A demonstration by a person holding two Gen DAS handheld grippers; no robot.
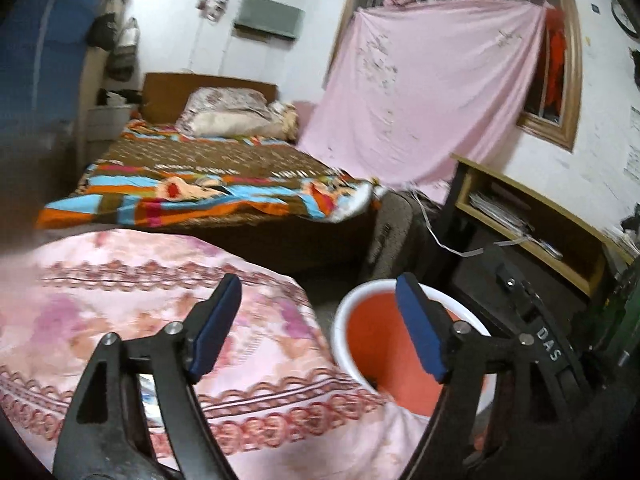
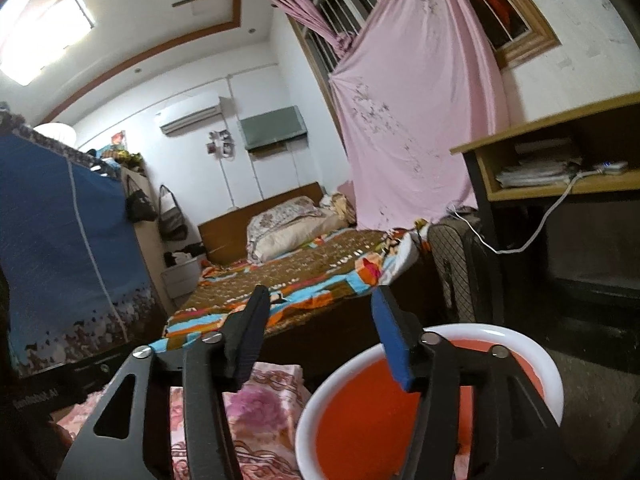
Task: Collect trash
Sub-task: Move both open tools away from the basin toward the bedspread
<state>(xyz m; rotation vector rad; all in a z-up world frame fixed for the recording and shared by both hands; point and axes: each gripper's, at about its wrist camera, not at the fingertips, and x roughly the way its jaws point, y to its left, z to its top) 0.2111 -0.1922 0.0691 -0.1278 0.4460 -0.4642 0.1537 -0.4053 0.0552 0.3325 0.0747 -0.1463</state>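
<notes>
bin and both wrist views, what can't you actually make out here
- Bottom of the orange bin: in the right wrist view, the right hand-held gripper covers part of it and the frame edge cuts it off; no trash visible.
- Bin in the left wrist view: the open left hand-held gripper hides its right side.
- Papers on the desk shelf: too small to read.
- Pink floral bedding: motion blur smears detail.

My left gripper (image 1: 318,326) has its jaws spread wide, nothing between them, fingers reaching toward twelve o'clock; my right gripper (image 2: 320,334) likewise gapes empty, pointing nearly level.
</notes>
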